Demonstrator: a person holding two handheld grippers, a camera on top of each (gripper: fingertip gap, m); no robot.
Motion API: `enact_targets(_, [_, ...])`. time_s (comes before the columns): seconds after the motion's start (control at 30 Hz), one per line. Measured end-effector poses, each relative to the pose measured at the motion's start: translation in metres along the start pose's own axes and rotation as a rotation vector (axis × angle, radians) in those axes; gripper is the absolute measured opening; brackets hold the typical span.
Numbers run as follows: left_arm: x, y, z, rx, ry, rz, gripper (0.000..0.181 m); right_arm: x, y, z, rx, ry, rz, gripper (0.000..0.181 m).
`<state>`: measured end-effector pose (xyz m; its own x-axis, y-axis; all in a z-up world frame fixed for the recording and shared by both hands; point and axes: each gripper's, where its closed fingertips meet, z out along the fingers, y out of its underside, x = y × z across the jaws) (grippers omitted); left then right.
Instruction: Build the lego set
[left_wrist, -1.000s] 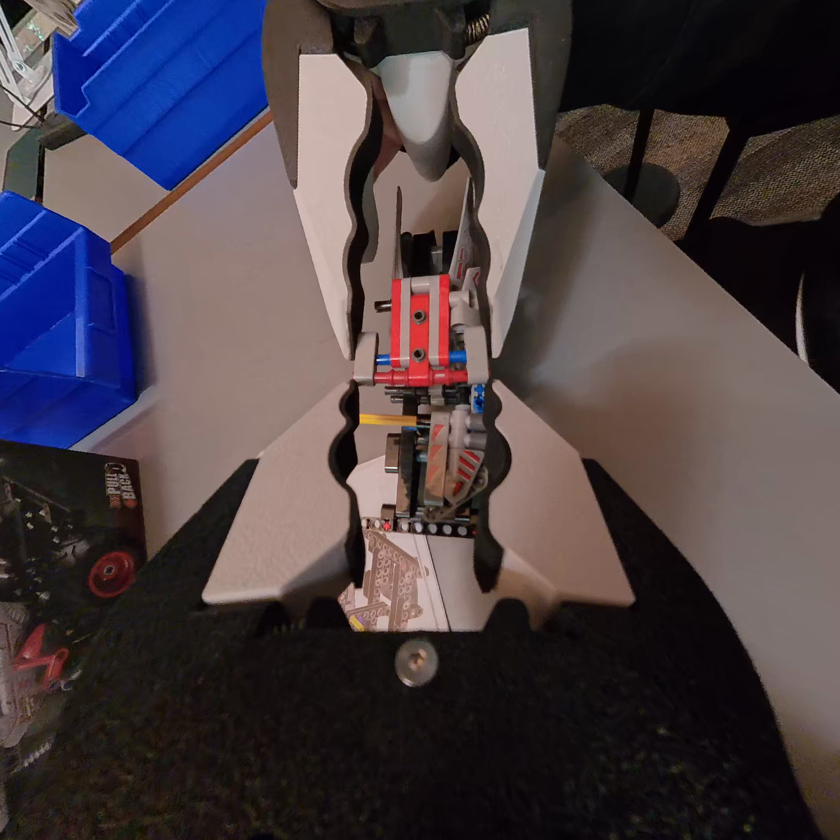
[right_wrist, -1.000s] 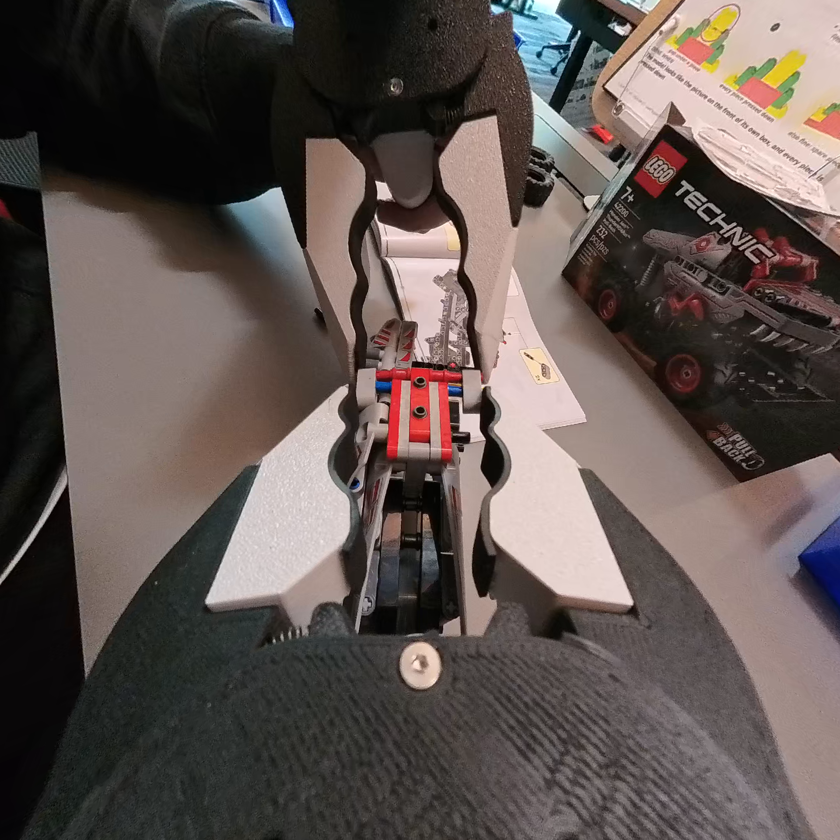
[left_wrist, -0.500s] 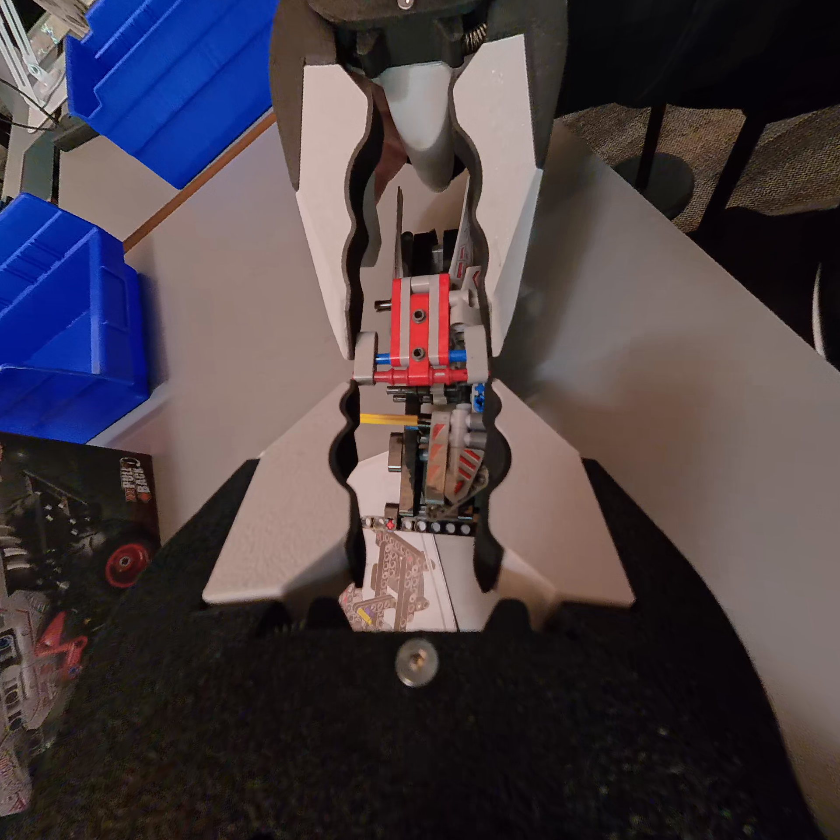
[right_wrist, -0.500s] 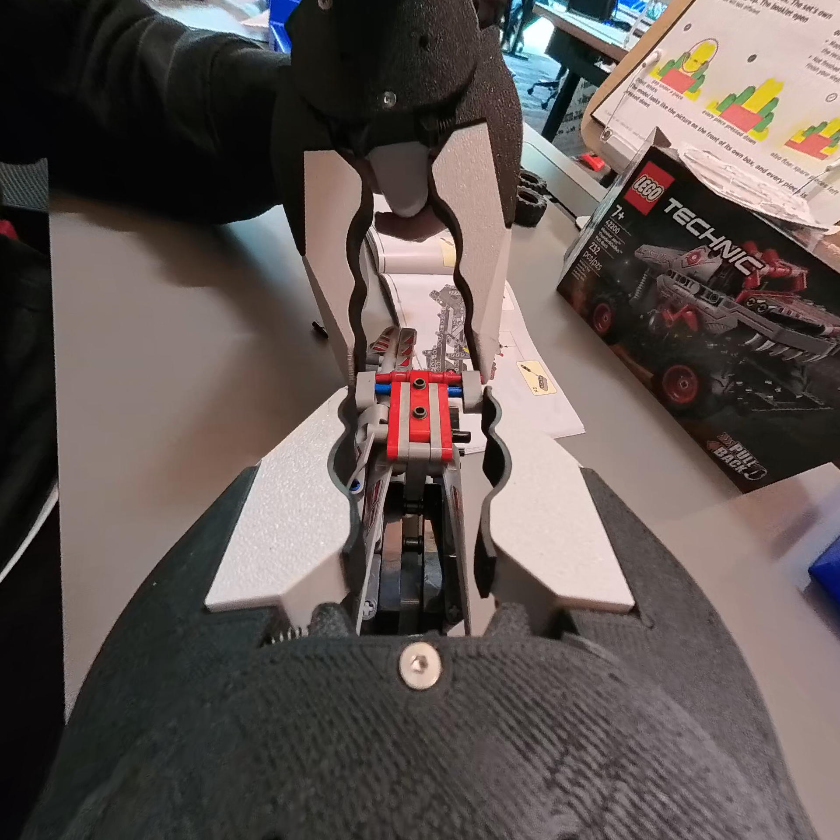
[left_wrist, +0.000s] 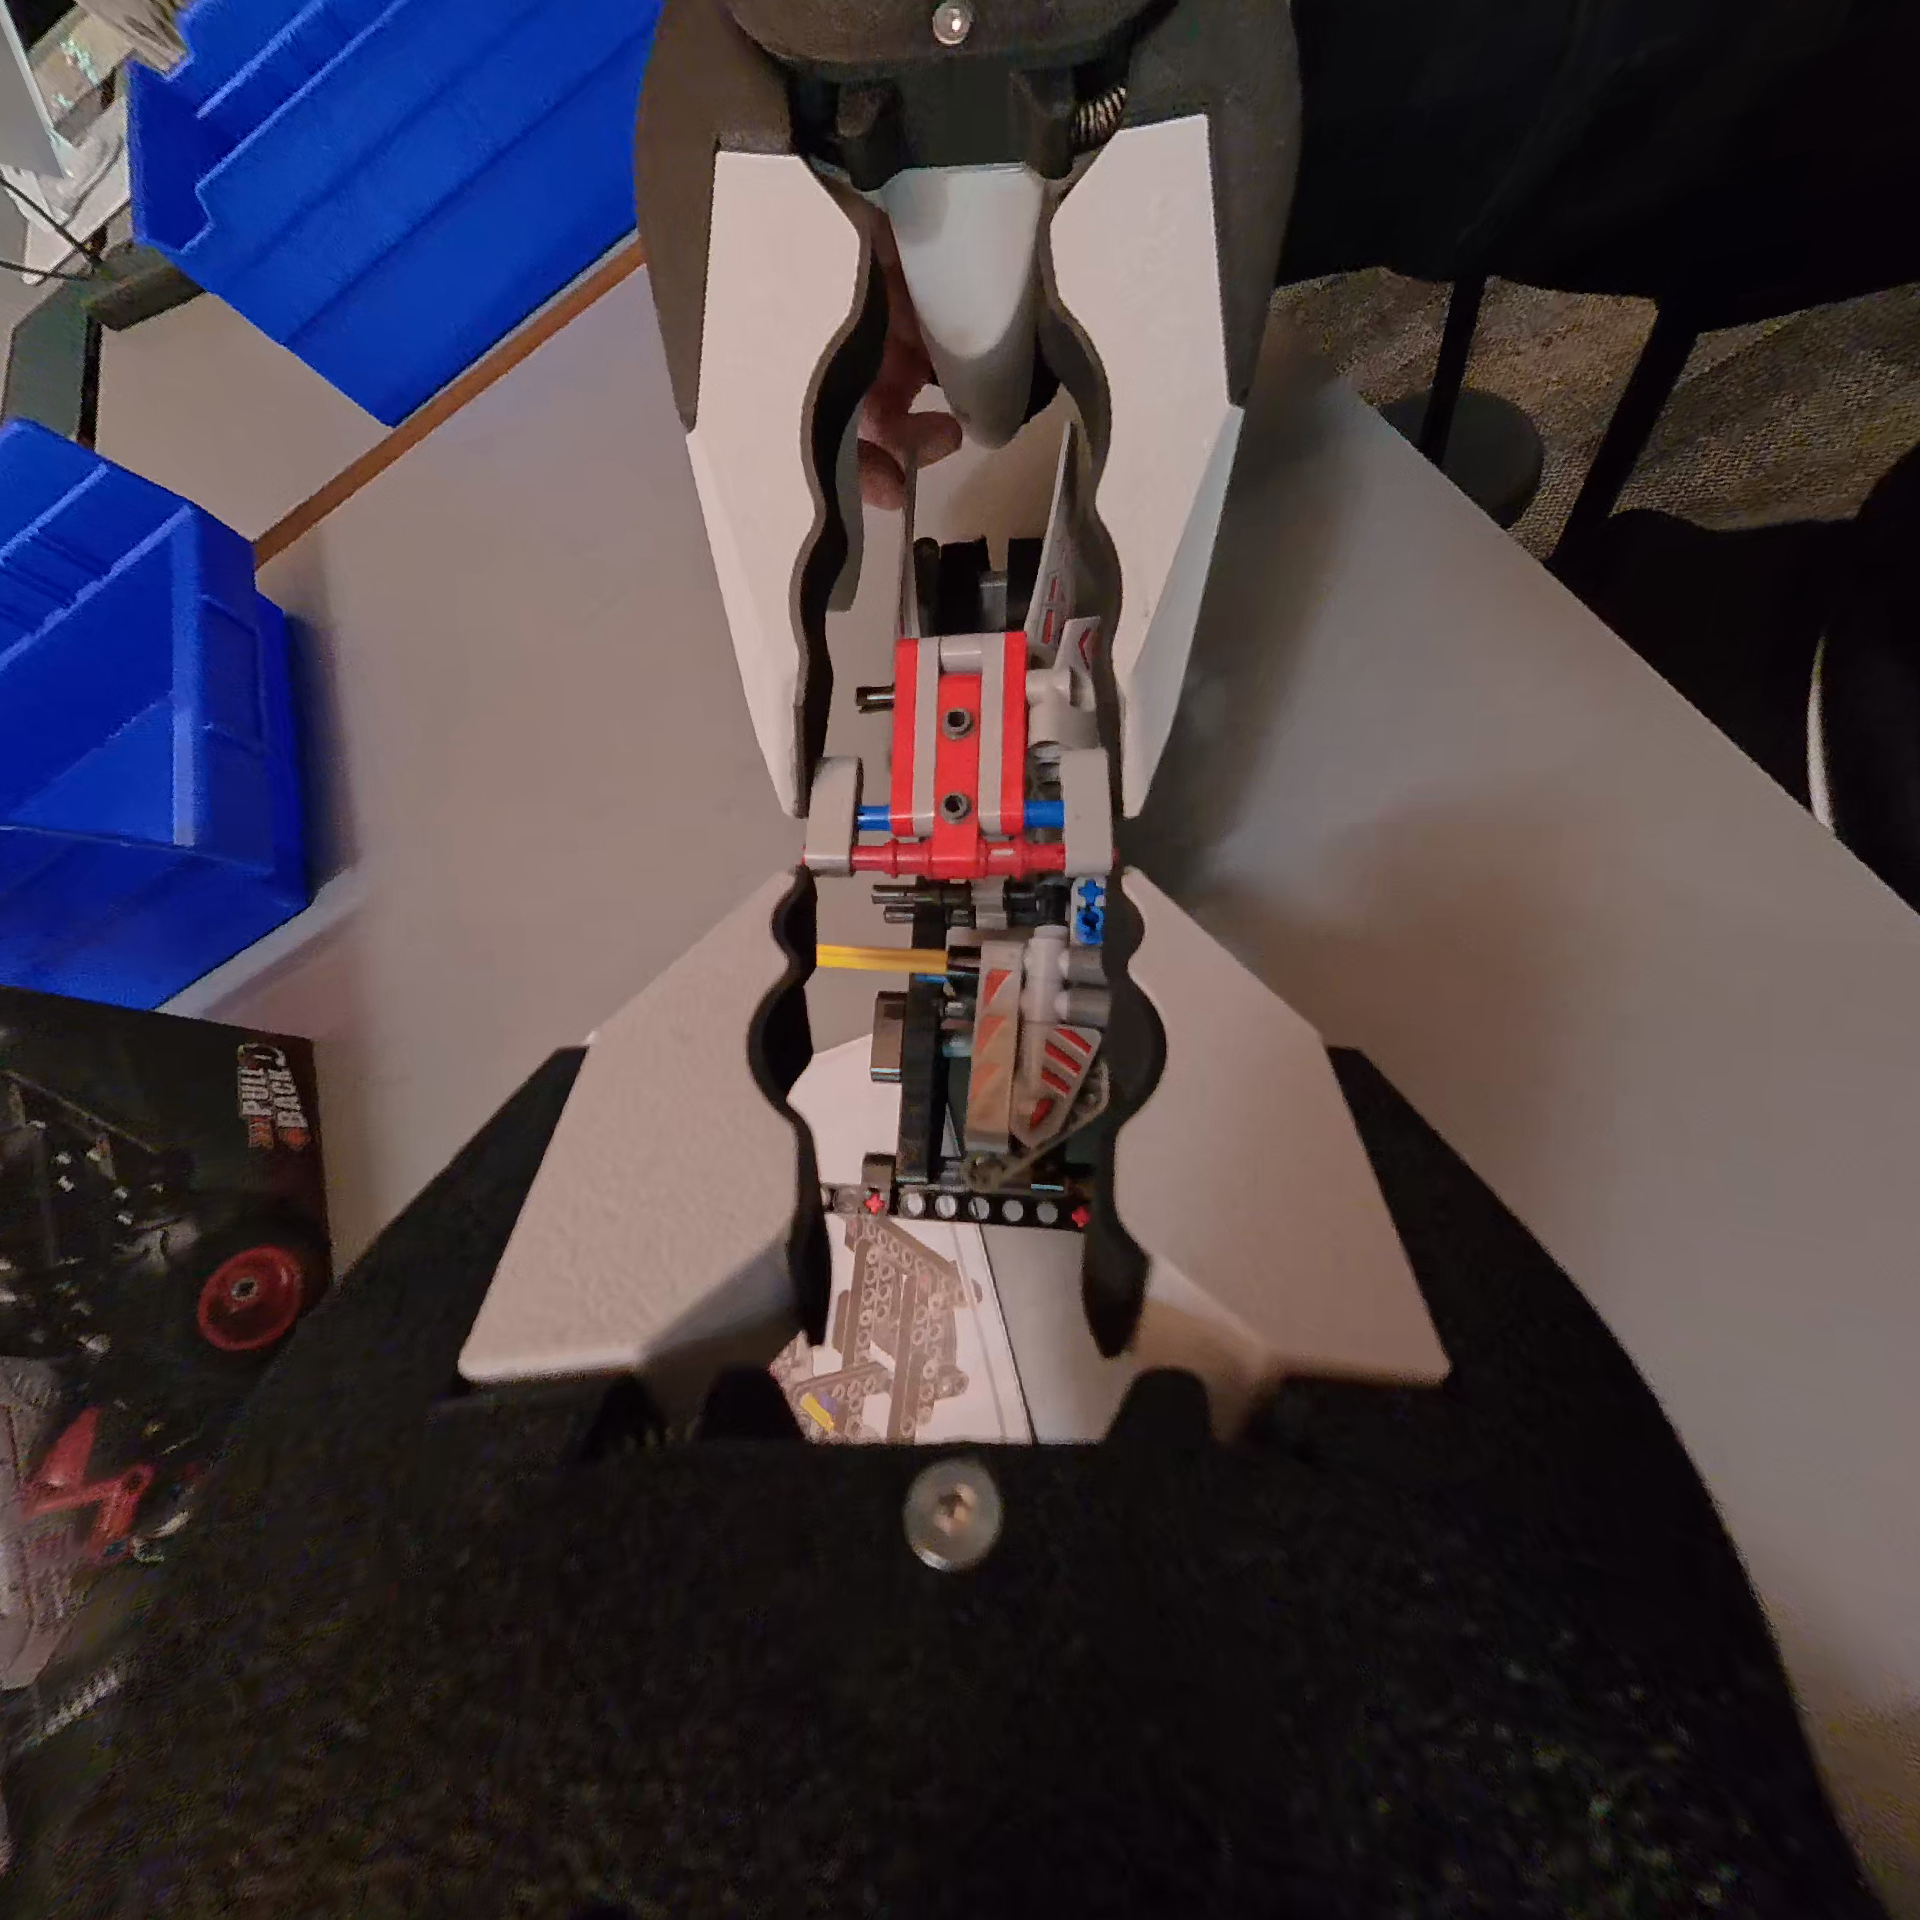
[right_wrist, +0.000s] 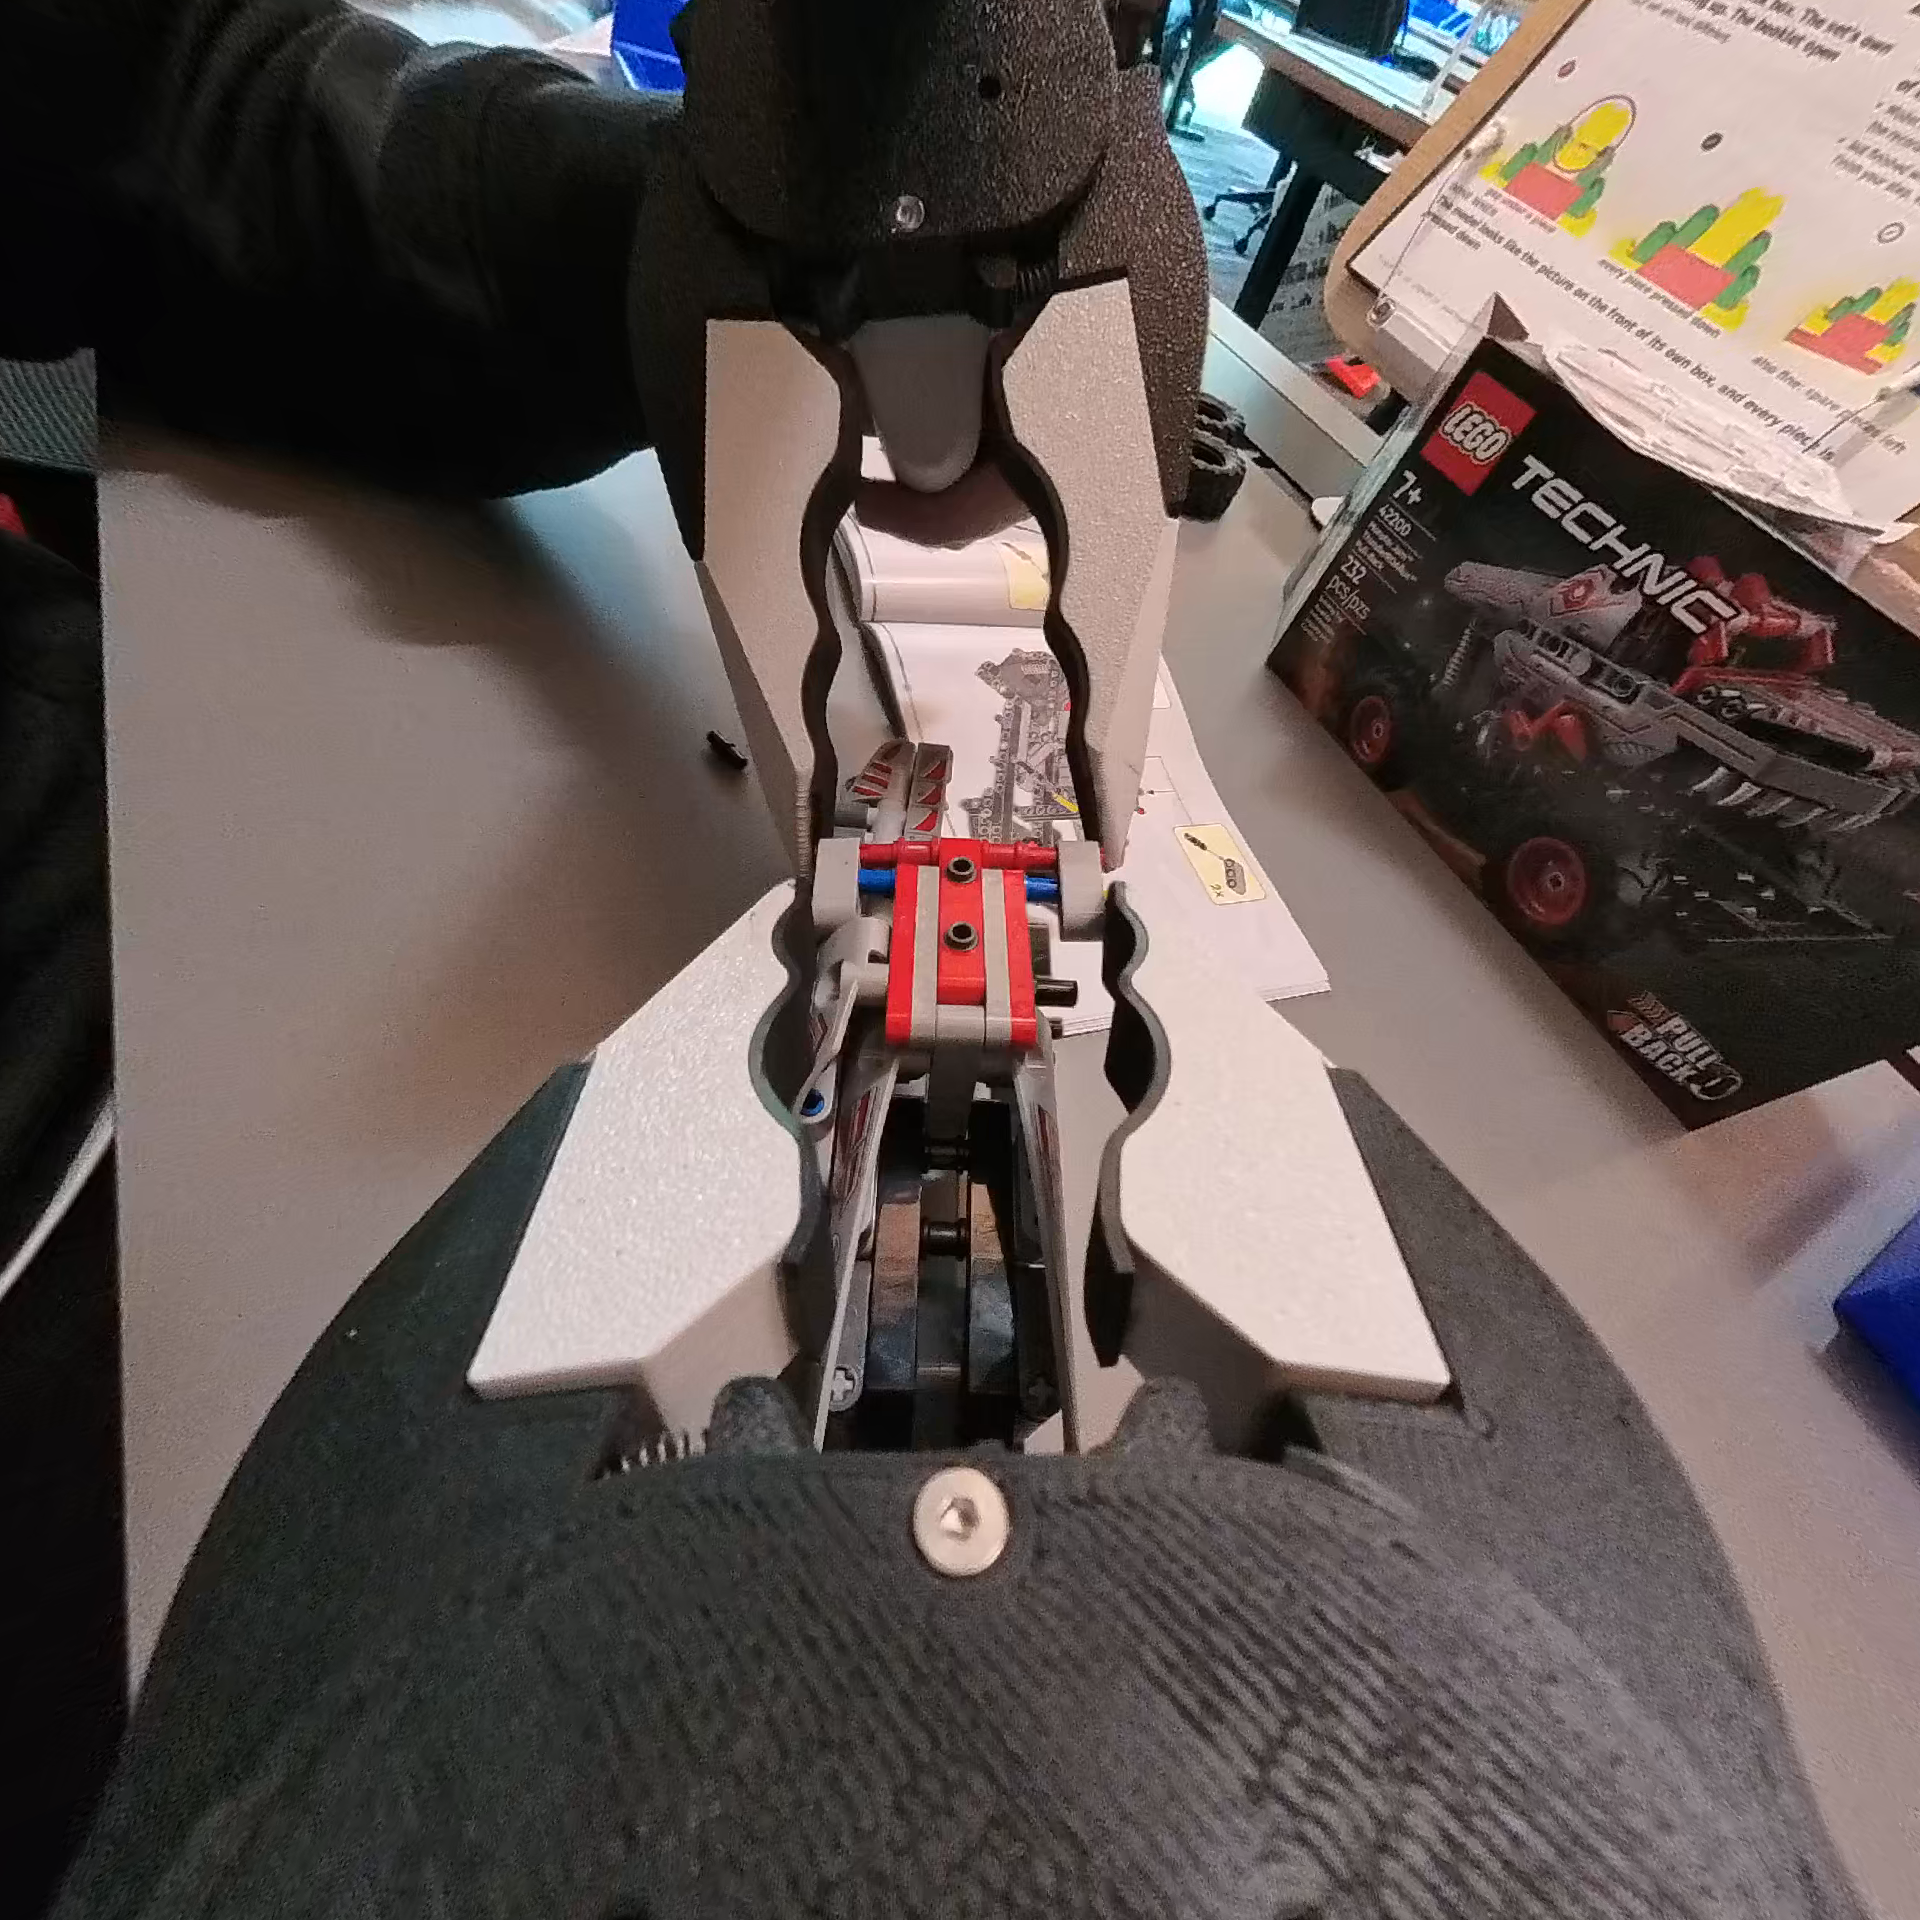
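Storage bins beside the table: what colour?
The storage bins are solid blue, clearest in the left wrist view.

The left gripper (left_wrist: 956, 904) is closed on the near end of a partly built lego model (left_wrist: 961, 779), its wavy black pads (left_wrist: 790, 1039) pressing both sides. Facing it, the right gripper (left_wrist: 961, 821) clamps the model's far, red-and-grey end, tips almost touching the left one's. Beneath lies an open instruction booklet (left_wrist: 914, 1340) on the white table (left_wrist: 1455, 935). Two blue bins (left_wrist: 135, 707) stand at left, the dark set box (left_wrist: 135, 1247) just nearer.
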<state>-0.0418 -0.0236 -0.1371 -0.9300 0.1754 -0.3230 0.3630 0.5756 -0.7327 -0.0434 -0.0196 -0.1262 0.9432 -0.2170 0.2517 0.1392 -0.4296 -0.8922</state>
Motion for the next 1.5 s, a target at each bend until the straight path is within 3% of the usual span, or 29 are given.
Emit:
enact_targets(0.13, [0.0, 0.0, -0.002, -0.002, 0.001, 0.022, 0.052, -0.001, 0.0, 0.0, 0.008, -0.005, -0.004, 0.054])
enact_targets(0.2, [-0.004, 0.0, -0.004, -0.013, -0.021, 0.039, 0.036, -0.003, 0.0, 0.001, 0.006, -0.013, -0.012, 0.054])
enact_targets(0.57, [-0.006, 0.005, -0.005, -0.079, -0.059, 0.027, 0.039, -0.001, -0.002, 0.004, 0.028, -0.007, 0.002, 0.054])
enact_targets(0.87, [-0.003, 0.005, -0.006, -0.074, -0.03, 0.019, 0.045, -0.002, -0.002, 0.005, 0.029, -0.014, 0.001, 0.054])
enact_targets(0.9, [0.0, 0.004, -0.007, -0.068, -0.012, 0.024, 0.048, -0.002, -0.002, 0.005, 0.029, -0.015, 0.002, 0.054])
enact_targets(0.93, [0.007, 0.003, -0.007, -0.06, 0.034, 0.03, 0.066, -0.002, -0.002, 0.005, 0.028, -0.014, 0.002, 0.054])
enact_targets(0.97, [0.006, 0.003, -0.007, -0.063, 0.034, 0.02, 0.066, -0.001, -0.002, 0.005, 0.026, -0.01, 0.002, 0.054])
enact_targets(1.1, [-0.001, 0.003, -0.007, -0.052, -0.014, 0.042, 0.051, -0.002, -0.002, 0.004, 0.031, -0.015, 0.005, 0.054])
enact_targets(1.37, [-0.001, 0.003, -0.007, -0.065, -0.022, 0.039, 0.05, -0.002, -0.002, 0.005, 0.031, -0.013, 0.004, 0.054])
enact_targets(1.43, [-0.007, 0.002, -0.007, -0.068, -0.066, 0.049, 0.037, -0.002, -0.002, 0.005, 0.029, -0.016, 0.008, 0.054])
enact_targets(1.5, [-0.008, 0.003, -0.007, -0.077, -0.076, 0.05, 0.037, -0.002, -0.002, 0.005, 0.019, -0.008, 0.004, 0.054])
